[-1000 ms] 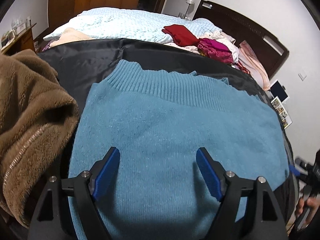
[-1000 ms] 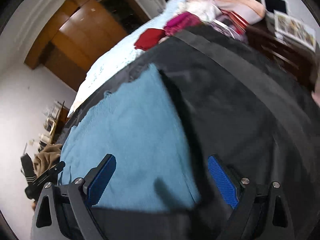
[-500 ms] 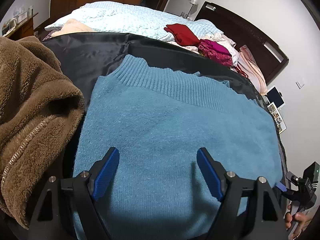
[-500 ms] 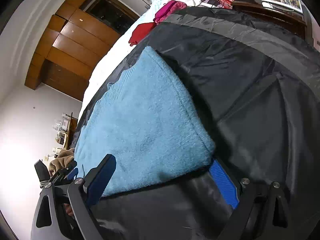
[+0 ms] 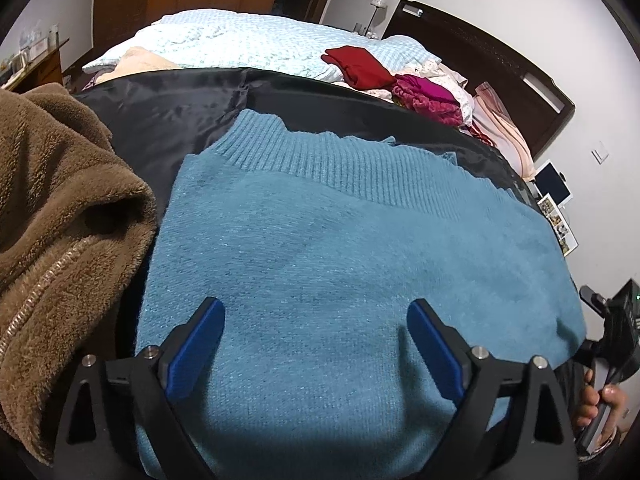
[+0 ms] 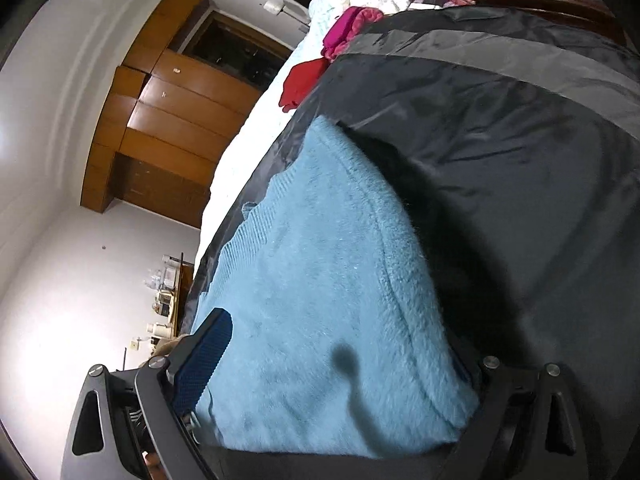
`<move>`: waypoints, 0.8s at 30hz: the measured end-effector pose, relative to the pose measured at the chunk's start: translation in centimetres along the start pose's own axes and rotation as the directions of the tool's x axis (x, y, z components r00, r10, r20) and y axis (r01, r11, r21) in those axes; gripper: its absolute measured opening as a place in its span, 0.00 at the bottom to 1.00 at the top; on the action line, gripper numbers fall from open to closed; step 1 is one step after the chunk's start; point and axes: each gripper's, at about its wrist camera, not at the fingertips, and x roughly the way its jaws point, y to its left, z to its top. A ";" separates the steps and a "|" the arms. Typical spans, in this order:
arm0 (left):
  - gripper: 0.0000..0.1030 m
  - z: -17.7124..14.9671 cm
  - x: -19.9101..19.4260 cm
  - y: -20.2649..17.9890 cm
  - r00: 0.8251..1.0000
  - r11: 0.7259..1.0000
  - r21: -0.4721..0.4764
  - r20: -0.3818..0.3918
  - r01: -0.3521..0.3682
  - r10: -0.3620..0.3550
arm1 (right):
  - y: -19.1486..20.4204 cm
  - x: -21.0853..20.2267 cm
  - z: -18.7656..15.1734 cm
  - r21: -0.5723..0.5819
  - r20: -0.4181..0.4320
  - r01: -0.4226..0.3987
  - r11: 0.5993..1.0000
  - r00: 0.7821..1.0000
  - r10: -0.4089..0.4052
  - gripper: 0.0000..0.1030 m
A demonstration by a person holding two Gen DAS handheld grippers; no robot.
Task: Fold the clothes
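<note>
Brown fleece (image 5: 60, 216): heaped at the far left of the left wrist view, zip showing, its edge just beside the sweater.
Black sheet (image 5: 168, 116): shiny dark fabric spread over the bed, lying under the sweater.
Blue sweater (image 5: 340, 248): folded flat on the black sheet, ribbed band toward the far side; in the right wrist view its near folded corner (image 6: 340, 320) fills the space between the fingers.
Left gripper (image 5: 316, 340): hovers over the sweater's near half, jaws wide apart and just now opening further; only the cloth lying below shows between them, no pad pressing it.
Right gripper (image 6: 340, 364): straddles the sweater's corner, left blue pad (image 6: 204, 352) against the knit, right finger mostly hidden behind the fold; whether it pinches the cloth I cannot tell.
Person's hand (image 5: 600, 400): at the lower right of the left wrist view, wrapped around the other gripper's handle.
Red and magenta clothes (image 5: 360, 66): piled on the pale bedspread (image 5: 240, 44) beyond the black sheet, well apart from the sweater.
</note>
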 end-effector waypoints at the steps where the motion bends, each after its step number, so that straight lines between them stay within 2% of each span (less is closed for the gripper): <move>1: 0.94 0.0 0.0 -0.1 1.000 1.000 0.005 0.001 -0.001 0.001 | 0.3 0.3 0.0 -0.014 -0.001 0.007 1.000 1.000 -0.007 0.93; 5: 0.98 -0.2 0.2 -0.5 1.000 1.000 0.025 0.004 -0.009 0.009 | 0.9 0.6 0.2 -0.045 0.012 0.026 0.999 1.000 -0.025 0.92; 7: 0.98 -0.3 0.2 -0.7 1.000 0.999 0.035 0.005 -0.016 0.016 | 0.9 0.6 0.2 -0.053 0.021 0.034 0.998 0.999 -0.033 0.86; 9: 0.99 -0.4 0.2 -0.8 1.000 0.999 0.039 0.006 -0.024 0.024 | 0.6 0.7 0.4 -0.049 0.024 0.047 0.998 0.999 -0.045 0.58; 10: 0.99 -0.4 0.2 -0.8 1.000 0.999 0.038 0.007 -0.026 0.026 | 0.3 0.8 0.4 -0.042 0.024 0.050 0.998 0.999 -0.049 0.50; 11: 0.99 -0.4 0.2 -0.7 1.000 0.999 0.035 0.008 -0.027 0.027 | -0.3 0.8 0.5 -0.026 0.021 0.044 0.999 0.999 -0.044 0.38; 12: 0.99 -0.4 0.1 -0.6 1.000 0.999 0.030 0.008 -0.023 0.023 | -0.9 0.7 0.6 -0.010 0.019 0.036 0.999 0.999 -0.036 0.35; 16: 0.99 -0.3 0.0 -0.4 1.000 1.000 0.019 0.006 -0.024 0.024 | -1.5 0.0 0.5 0.004 0.037 0.015 1.000 0.999 -0.016 0.29; 20: 0.99 -0.8 -0.1 -0.9 0.998 0.998 0.033 -0.002 -0.060 0.060 | -0.6 -1.5 0.7 -0.043 0.081 0.019 0.999 0.997 -0.015 0.22; 24: 0.99 -1.7 -0.3 -2.0 0.996 0.994 0.065 -0.025 -0.085 0.087 | -0.6 -3.4 1.0 -0.055 0.097 0.019 0.998 0.995 -0.013 0.20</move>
